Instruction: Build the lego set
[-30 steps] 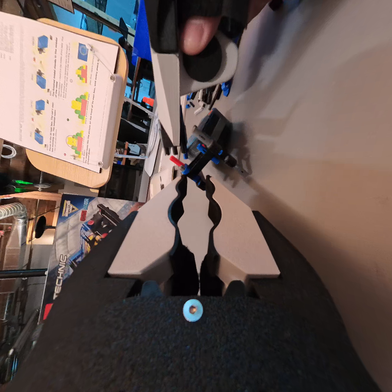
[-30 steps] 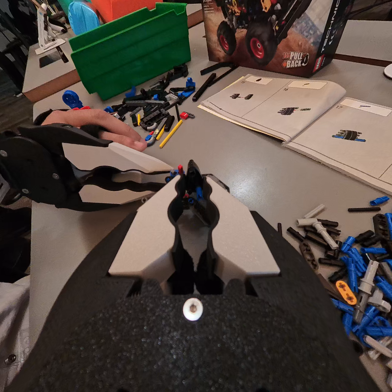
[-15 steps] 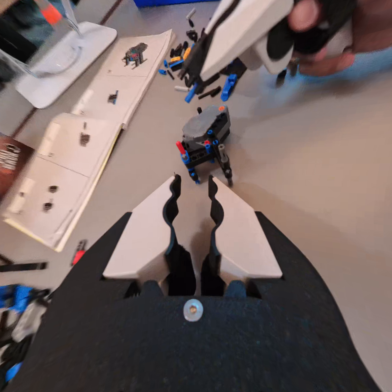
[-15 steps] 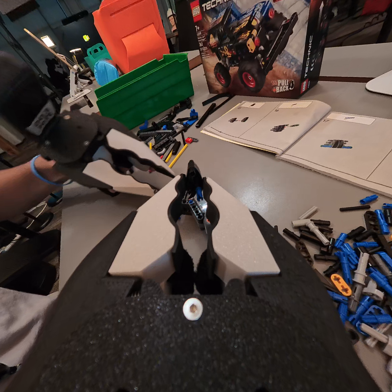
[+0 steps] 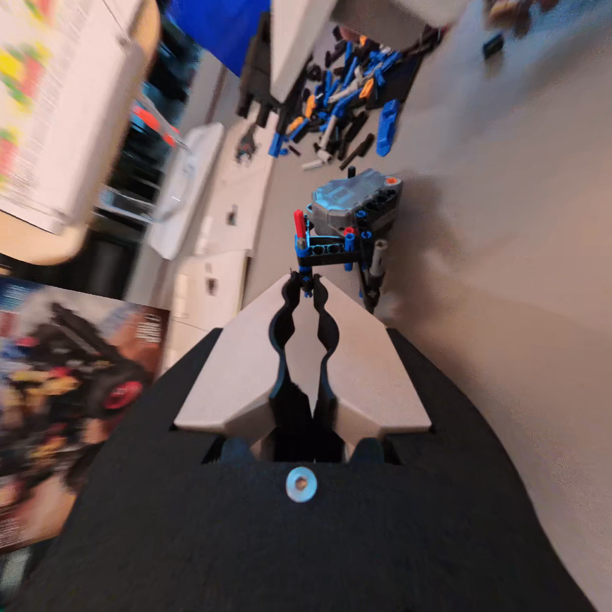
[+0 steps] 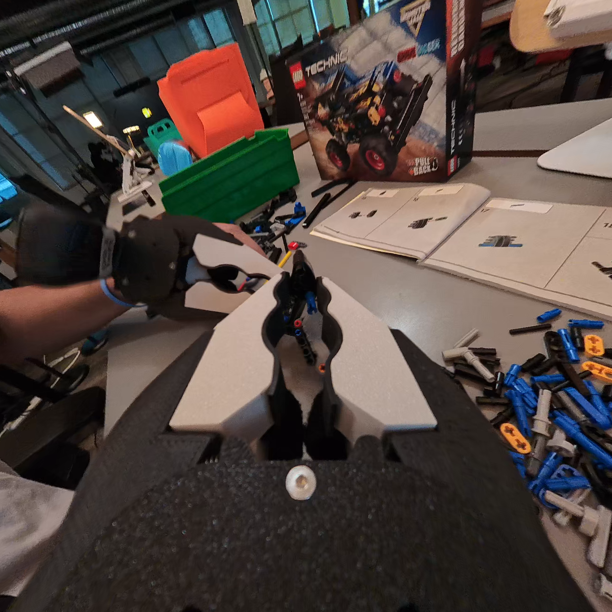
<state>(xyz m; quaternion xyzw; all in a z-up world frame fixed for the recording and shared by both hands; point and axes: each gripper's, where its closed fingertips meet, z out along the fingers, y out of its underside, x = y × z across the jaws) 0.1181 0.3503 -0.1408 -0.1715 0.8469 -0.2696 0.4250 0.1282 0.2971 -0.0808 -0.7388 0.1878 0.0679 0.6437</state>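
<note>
Each claw has pale grey wedge fingers with wavy black inner pads, a grainy black body and one silver screw; a blue wristband sits behind the left claw.

Loose parts crowd the right (bare table ahead).
</note>
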